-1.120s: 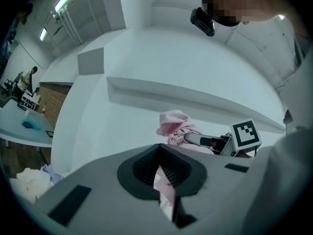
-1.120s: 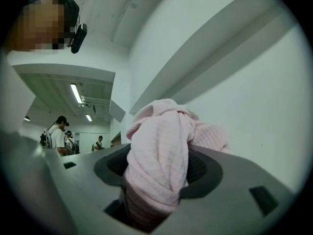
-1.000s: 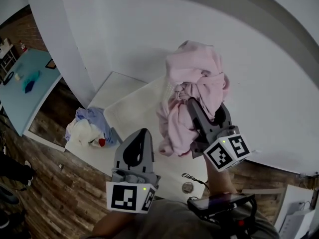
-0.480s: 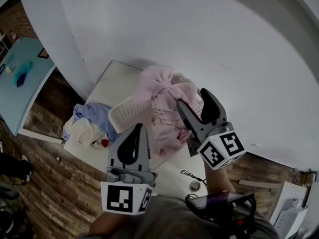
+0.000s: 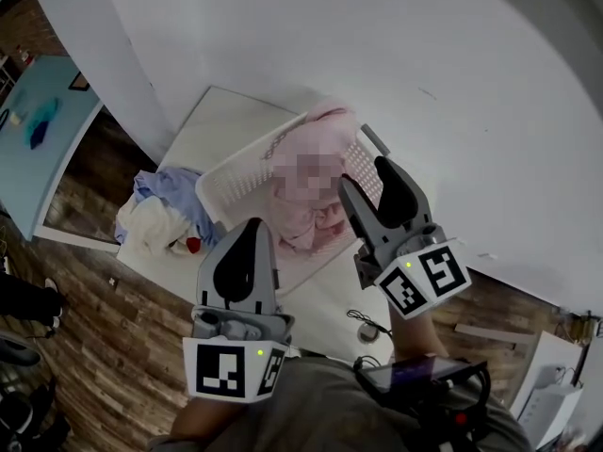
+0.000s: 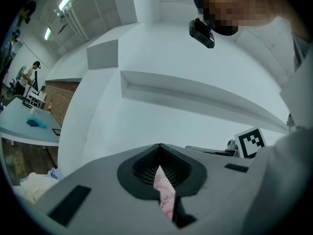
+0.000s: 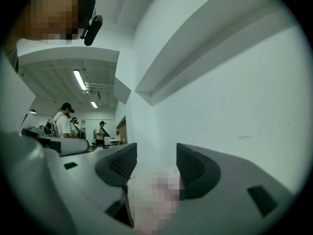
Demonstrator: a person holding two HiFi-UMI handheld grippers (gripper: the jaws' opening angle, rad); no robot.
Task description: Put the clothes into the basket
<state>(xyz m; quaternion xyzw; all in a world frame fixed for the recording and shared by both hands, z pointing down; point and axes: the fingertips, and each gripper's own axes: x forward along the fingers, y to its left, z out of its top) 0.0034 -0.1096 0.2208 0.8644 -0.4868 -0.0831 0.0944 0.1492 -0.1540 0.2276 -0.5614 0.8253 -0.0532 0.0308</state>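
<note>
A pink garment lies in the white slatted basket on the white table; part of it is mosaicked. My right gripper hovers over the basket's right side. Its jaws stand apart and have just been closing a little, and its pads press on nothing. The pink cloth shows only beyond the gap. My left gripper is shut at the basket's near rim, its pads meeting at the tip. A sliver of pink cloth shows through the slit below.
A heap of blue and white clothes lies on the table left of the basket. A thin cable and a small round object lie near the table's front. White walls rise behind. A teal table stands far left.
The right gripper let go of the pink garment, which dropped from hanging in the air into the basket. Both grippers have sunk toward the basket.
</note>
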